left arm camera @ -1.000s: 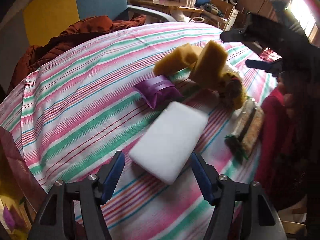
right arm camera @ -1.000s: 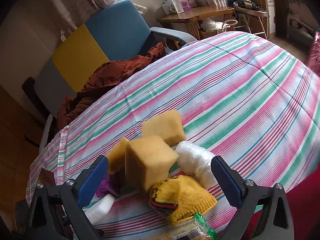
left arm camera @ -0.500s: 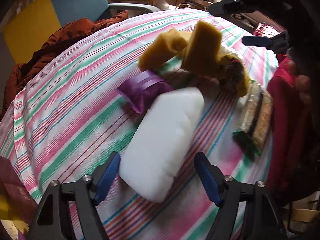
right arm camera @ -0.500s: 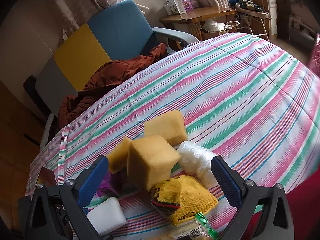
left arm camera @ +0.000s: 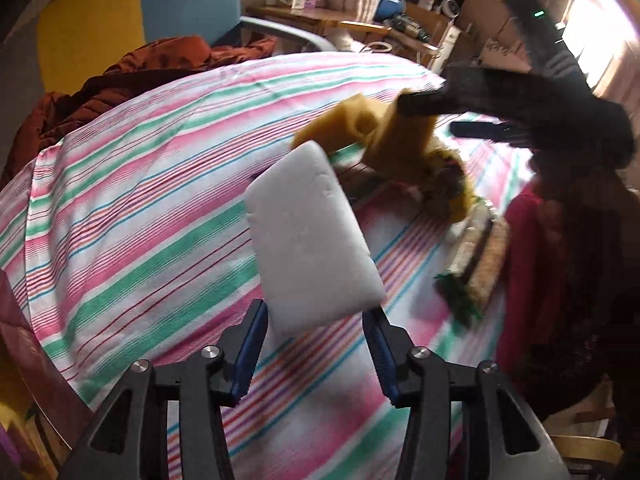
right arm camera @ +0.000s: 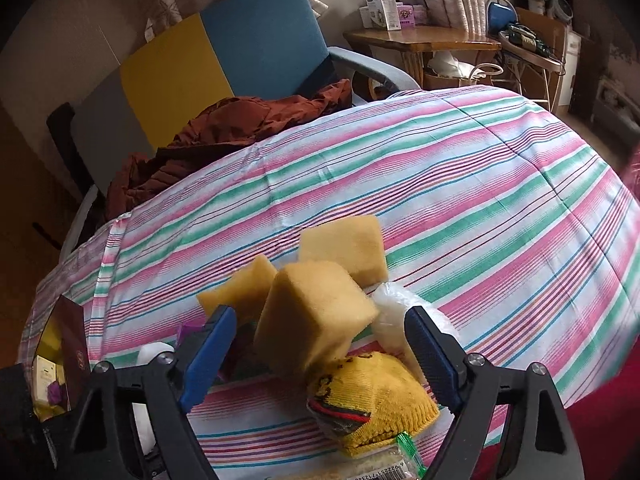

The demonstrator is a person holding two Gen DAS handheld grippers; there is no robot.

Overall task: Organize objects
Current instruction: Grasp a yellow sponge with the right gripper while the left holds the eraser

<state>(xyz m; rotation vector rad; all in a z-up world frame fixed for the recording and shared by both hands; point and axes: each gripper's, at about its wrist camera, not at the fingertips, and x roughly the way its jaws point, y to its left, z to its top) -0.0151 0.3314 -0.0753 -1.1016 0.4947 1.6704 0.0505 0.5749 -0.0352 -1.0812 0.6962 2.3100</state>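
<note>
Between left claw (left arm camera: 316, 344) closing pads, unlabelled white foam block (left arm camera: 312, 236); right claw (right arm camera: 320, 344) closing, unclamped.

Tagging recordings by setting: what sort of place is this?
Probably a lived-in home room: a table under a striped cloth, an armchair draped with clothing, and a cluttered wooden side table.

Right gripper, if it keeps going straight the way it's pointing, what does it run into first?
Most likely the tilted yellow sponge block, which sits between the closing jaws of the right gripper; the yellow knit item lies just under it, though depth is unclear.
</note>
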